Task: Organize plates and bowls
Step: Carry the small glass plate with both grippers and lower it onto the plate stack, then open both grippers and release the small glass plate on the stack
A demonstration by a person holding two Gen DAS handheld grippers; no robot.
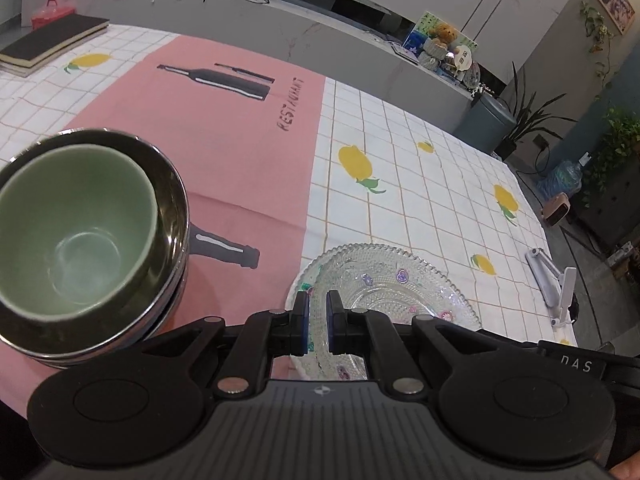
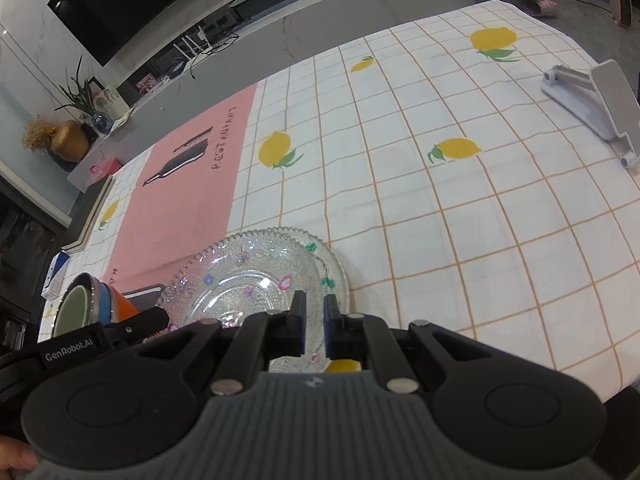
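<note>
Two clear patterned glass plates lie near the table's front edge, on the checked lemon cloth. The upper glass plate [image 1: 384,280] [image 2: 240,280] rests over a larger lower plate [image 1: 294,300] [image 2: 336,268]. My left gripper [image 1: 318,304] is shut on the upper plate's left rim, which shows between its blue pads. On the opposite rim my right gripper [image 2: 315,304] is shut in the same way. To the left, on the pink mat, a green bowl [image 1: 76,232] sits inside a steel bowl [image 1: 172,208]; in the right wrist view this bowl stack [image 2: 86,308] also shows blue and orange bowls.
A white folding stand [image 1: 554,280] [image 2: 600,104] lies by the table's right edge. Dark books [image 1: 52,44] are stacked at the far left corner. The pink mat [image 1: 224,140] covers the left middle. A low shelf with clutter runs behind the table.
</note>
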